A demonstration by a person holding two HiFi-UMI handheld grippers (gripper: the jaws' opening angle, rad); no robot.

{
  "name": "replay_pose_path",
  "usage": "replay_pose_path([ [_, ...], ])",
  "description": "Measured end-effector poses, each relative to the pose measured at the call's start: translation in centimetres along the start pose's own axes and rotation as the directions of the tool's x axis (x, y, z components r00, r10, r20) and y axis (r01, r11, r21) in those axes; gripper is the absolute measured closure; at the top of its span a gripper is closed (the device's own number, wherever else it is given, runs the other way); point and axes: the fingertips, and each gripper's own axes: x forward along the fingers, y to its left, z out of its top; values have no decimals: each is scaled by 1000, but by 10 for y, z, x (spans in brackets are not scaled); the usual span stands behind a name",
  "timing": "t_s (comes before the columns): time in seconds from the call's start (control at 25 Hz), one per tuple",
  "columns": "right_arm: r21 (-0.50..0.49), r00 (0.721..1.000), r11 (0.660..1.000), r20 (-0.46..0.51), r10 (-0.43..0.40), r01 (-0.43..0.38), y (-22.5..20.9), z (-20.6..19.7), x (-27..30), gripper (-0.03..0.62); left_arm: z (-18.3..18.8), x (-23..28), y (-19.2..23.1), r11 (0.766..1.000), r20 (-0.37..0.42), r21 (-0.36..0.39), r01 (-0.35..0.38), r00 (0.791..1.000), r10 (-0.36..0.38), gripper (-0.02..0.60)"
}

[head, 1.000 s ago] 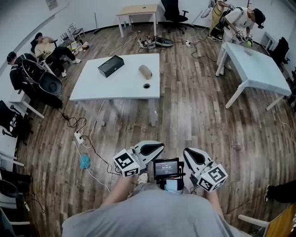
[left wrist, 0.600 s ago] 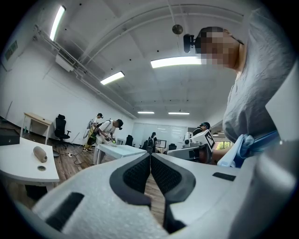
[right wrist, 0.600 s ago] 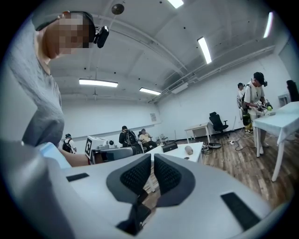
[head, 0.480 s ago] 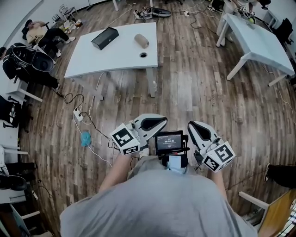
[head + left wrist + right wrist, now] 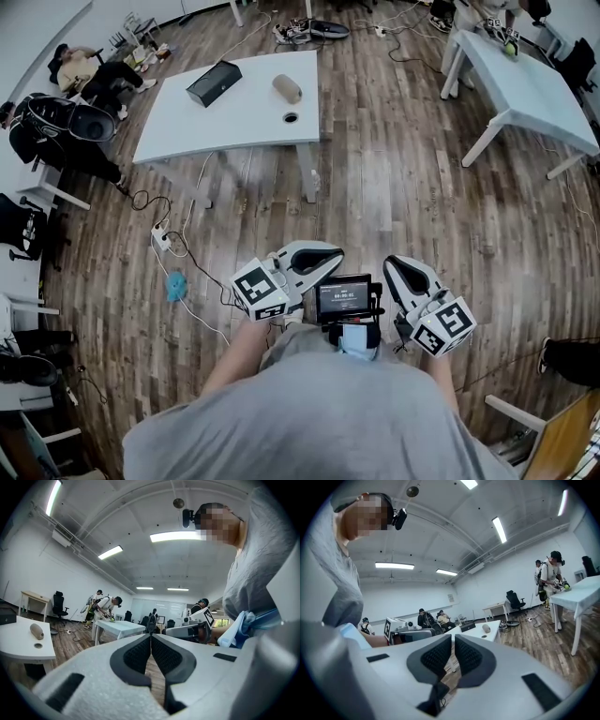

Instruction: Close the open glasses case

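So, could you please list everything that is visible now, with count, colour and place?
table: two, white; one ahead on the left, the other far right.
case: one, black, on the left table, at its far side.
roll: one, tan, on the same table, right of the case.
power strip: one, white, on the floor near the left table.
blue thing: one, on the floor, left of the left tool.
people: several; some seated far left, others standing at the right table.
screen: one, black, between the tools.
left tool: one, white, shut, empty.
right tool: one, white, shut, empty.
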Motion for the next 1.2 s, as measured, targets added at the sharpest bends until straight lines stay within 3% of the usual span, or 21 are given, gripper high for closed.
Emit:
replay_pose_path([
  [0.68, 20, 998, 1000, -54, 14, -13, -32, -19, -6, 559, -24, 28, 13, 999, -37, -34, -18, 999, 16, 563],
  [0.96, 8, 998, 1000, -69, 4, -3, -80, -5, 38, 559, -19, 49, 76, 998, -2, -49, -25, 1000, 25, 563],
  [1.2, 20, 997, 1000, -75, -8, 9, -147, 23, 106, 559, -4, 81, 172, 998, 16, -57, -27, 999, 28, 562],
])
